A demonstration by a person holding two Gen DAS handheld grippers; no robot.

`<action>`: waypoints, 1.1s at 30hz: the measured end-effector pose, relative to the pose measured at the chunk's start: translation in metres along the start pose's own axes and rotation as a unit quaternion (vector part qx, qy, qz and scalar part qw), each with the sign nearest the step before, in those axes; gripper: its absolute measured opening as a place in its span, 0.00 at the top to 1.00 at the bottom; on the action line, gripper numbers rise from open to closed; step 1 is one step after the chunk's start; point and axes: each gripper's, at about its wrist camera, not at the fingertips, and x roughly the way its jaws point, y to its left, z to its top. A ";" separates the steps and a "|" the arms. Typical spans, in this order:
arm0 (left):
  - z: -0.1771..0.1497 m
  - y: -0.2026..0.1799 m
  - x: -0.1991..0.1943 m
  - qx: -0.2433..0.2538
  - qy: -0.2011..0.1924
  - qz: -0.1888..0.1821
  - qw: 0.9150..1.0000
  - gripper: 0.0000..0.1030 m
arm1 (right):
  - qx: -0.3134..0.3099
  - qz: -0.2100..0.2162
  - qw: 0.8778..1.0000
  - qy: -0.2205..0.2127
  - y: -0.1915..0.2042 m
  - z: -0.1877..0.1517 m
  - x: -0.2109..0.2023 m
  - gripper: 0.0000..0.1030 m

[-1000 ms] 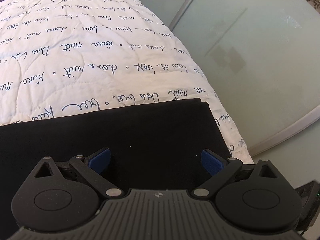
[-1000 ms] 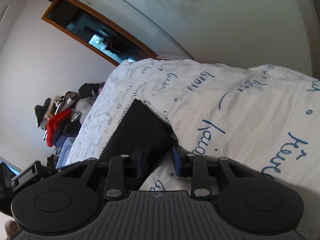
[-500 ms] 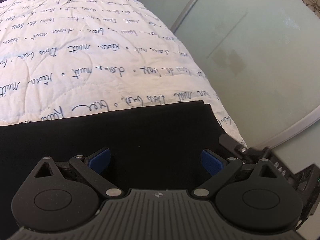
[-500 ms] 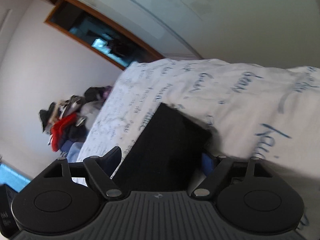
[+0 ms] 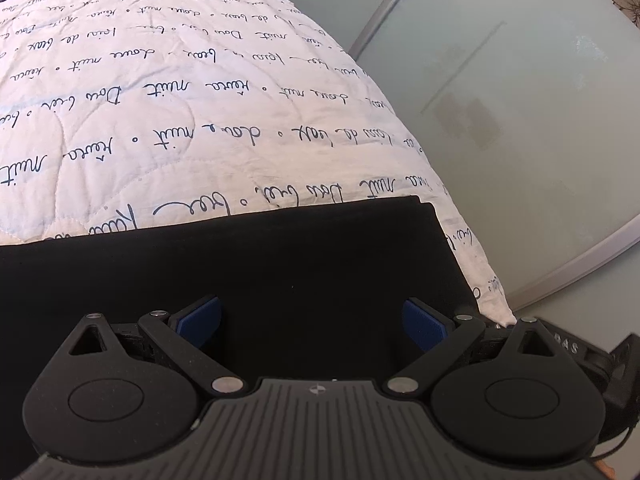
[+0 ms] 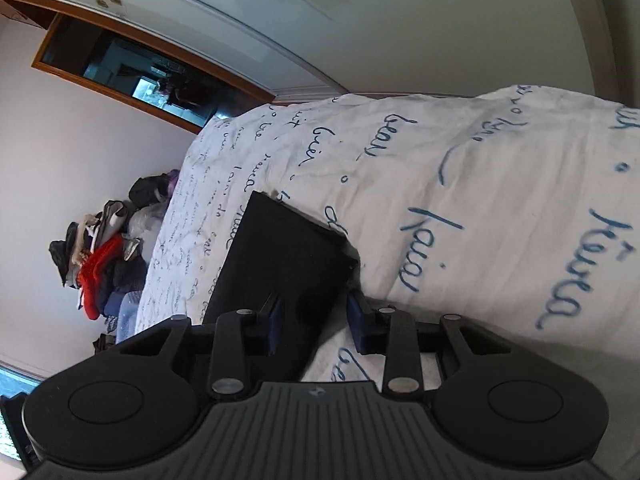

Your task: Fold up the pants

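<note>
Your right gripper [image 6: 316, 322] has changed most in the last second: its fingers [image 6: 274, 326] were narrow, spread wide half a second ago, and have now come partway in again, straddling the near edge of the black pants [image 5: 248, 276]. They are not clenched; a clear gap shows between the pads, and the cloth edge sits inside that gap. Whether either pad touches the fabric, you cannot tell from here.

Your left gripper [image 5: 312, 322] has barely shifted. Its fingers stay spread wide, released, hovering over the pants with nothing between them.

The pants lie flat as a dark rectangle at the bed [image 5: 168, 92] corner, close to its side edge. That suggests you are lining up a pinch on the edge for the next fold; it is not yet taken.
</note>
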 end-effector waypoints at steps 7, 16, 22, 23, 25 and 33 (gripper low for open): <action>0.001 0.001 -0.004 -0.006 -0.005 0.003 1.000 0.05 | 0.029 0.051 0.998 0.003 0.012 0.010 0.014 0.19; 0.001 0.003 -0.002 -0.013 0.000 -0.001 1.000 0.05 | 0.145 0.173 0.973 0.054 -0.015 0.026 0.038 0.20; 0.013 -0.010 0.003 0.000 -0.003 -0.005 1.000 0.05 | -0.064 0.083 0.994 0.010 0.035 0.003 0.035 0.47; 0.015 -0.013 0.002 0.001 -0.007 -0.007 1.000 0.05 | -0.078 0.068 0.995 -0.004 0.036 0.000 0.034 0.60; 0.017 -0.015 0.001 0.004 -0.012 -0.012 1.000 0.05 | -0.048 0.063 0.997 -0.005 0.026 0.000 0.039 0.78; 0.018 -0.013 0.011 -0.001 0.004 0.002 1.000 0.05 | -0.105 0.051 0.993 -0.011 0.029 -0.002 0.044 0.96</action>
